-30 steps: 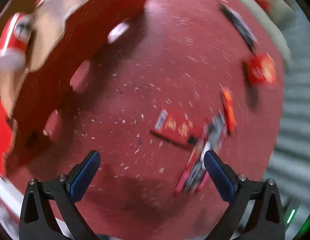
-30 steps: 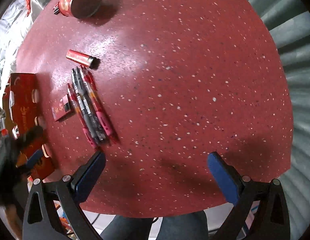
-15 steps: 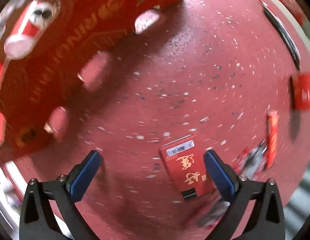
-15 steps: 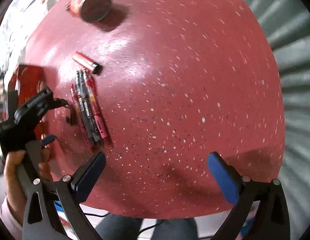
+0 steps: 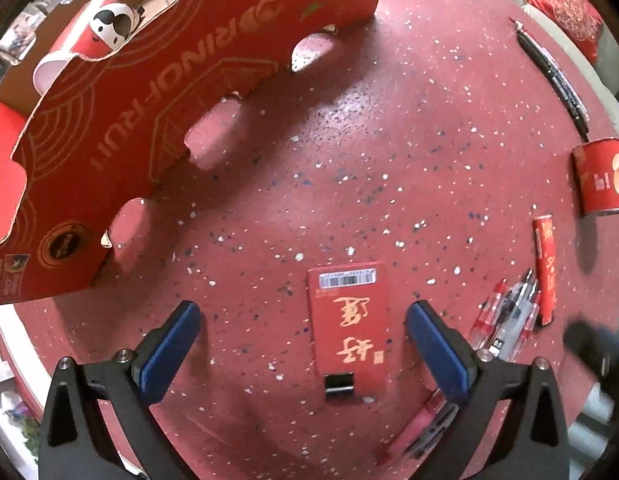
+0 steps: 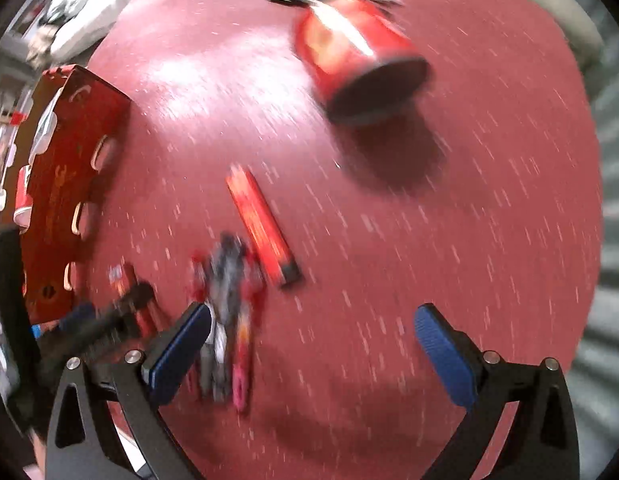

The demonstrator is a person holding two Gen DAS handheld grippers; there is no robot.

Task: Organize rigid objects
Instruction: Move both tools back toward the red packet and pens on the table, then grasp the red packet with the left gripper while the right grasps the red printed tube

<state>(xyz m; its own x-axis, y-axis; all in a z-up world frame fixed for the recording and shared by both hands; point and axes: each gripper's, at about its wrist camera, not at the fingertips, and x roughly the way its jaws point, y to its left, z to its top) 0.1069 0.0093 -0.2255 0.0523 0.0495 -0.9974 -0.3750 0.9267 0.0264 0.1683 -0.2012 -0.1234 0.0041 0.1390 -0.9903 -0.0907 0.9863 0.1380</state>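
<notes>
Red speckled tabletop (image 5: 369, 128) under both splayed, empty grippers (image 5: 303, 332) (image 6: 313, 340), beside a cardboard box (image 5: 157, 92).

Red card (image 5: 348, 322), gold characters; speckled red table (image 5: 389, 140).

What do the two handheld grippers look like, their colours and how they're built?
Both match. The left gripper and the right gripper each have a black frame of angular struts with triangular cutouts, silver bolt heads at the joints, and two blue ribbed pads on the fingers. No cables or sleeves show clearly.
</notes>
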